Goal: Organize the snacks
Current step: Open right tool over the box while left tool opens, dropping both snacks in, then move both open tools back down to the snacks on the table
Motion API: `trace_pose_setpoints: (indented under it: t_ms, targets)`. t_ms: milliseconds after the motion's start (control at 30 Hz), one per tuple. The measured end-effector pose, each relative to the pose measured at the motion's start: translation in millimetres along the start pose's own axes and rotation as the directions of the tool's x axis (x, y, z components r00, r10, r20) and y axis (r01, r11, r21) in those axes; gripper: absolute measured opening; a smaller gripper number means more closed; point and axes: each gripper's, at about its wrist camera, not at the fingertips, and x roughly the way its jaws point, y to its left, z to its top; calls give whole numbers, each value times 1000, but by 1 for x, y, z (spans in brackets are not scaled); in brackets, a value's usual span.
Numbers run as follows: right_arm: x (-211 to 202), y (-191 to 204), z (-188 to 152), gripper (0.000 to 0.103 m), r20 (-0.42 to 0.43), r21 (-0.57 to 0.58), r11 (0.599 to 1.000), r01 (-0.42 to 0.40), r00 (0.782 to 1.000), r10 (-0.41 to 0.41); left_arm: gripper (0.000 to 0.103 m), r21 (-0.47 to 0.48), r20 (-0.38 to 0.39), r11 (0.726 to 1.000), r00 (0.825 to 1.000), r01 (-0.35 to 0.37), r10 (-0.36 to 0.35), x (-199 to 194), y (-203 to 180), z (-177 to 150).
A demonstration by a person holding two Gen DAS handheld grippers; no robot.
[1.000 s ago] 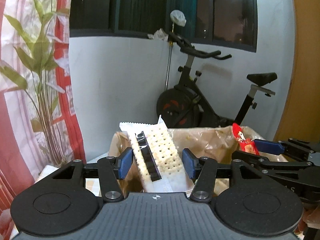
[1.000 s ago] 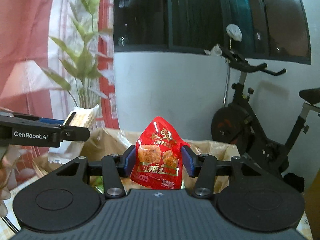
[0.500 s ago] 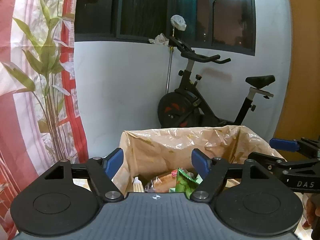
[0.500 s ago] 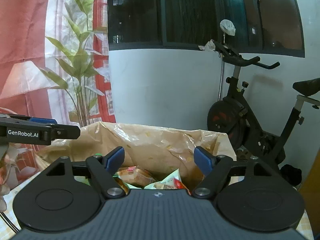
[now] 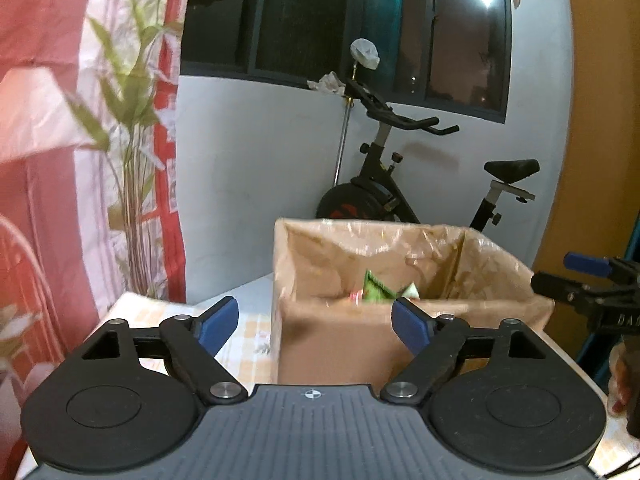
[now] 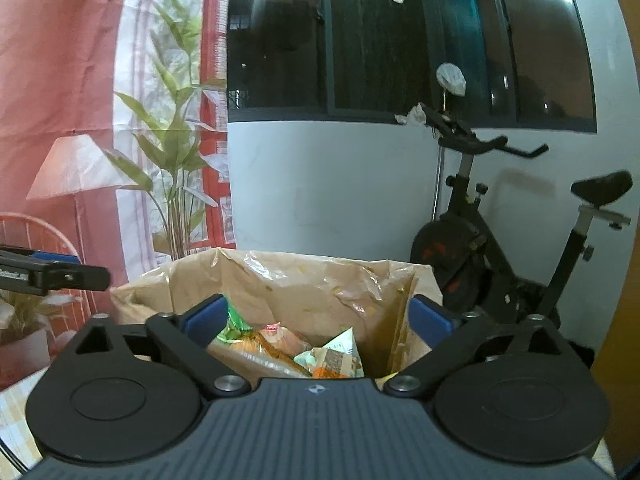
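A brown cardboard box lined with a crumpled plastic bag stands on the table; it also shows in the right wrist view. Several snack packets lie inside, among them a green one and orange and green ones. My left gripper is open and empty, held in front of the box's near wall. My right gripper is open and empty, above the box's near rim. The right gripper shows at the right edge of the left wrist view. The left gripper shows at the left edge of the right wrist view.
The table has a checked cloth. An exercise bike stands behind the box against a white wall. A curtain with a plant print hangs on the left. An orange wall is on the right.
Both grippers have opened and let go of their packets, the cracker pack and the red snack bag, which dropped into the box. Both grippers have since drawn back from the box.
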Motion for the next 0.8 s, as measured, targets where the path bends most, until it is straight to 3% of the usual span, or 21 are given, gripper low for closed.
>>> trace_pose_setpoints:
  t_ms: [300,467,800]
  targets:
    - [-28,5,-33,102,24,-35,999,-10,1000,11,86,-24,-31,1000,999,-19,18,-16,2,-50]
    - [-32,5,-58,102,-22,-16,1000,14,1000,-15,86,-48,-102,999,995,-5,0,-6,0,-73]
    - [-40,-5,-94,102,-110,31,999,39,993,-35,85,-73,-139,996,989,-54,44,1,6,-93]
